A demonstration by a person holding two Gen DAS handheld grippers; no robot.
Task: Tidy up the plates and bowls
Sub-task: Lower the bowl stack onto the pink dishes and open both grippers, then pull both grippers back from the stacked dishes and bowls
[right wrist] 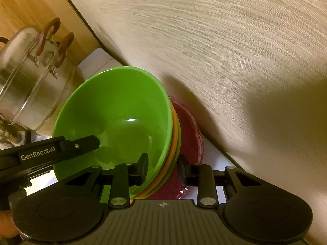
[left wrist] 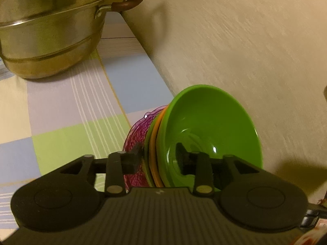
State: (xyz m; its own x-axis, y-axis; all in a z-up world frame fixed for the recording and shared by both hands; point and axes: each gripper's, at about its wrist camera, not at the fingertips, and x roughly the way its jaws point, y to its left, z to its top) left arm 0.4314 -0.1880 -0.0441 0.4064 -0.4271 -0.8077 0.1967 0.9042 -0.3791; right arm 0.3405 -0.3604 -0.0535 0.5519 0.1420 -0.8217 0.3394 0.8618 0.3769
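Observation:
A stack of dishes stands by the wall: a green bowl on top, an orange rim and a second green rim under it, and a purple patterned glass plate at the bottom. My left gripper straddles the stack's near rim, one finger inside the green bowl and one outside on the purple plate, the pads slightly off it. My right gripper straddles the rim the same way on the other side. One left gripper finger shows reaching into the bowl.
A steel stacked pot with a glass lid and brown handles stands behind the stack on the checked tablecloth. The beige textured wall runs close along the stack. A person's hand is at the lower left.

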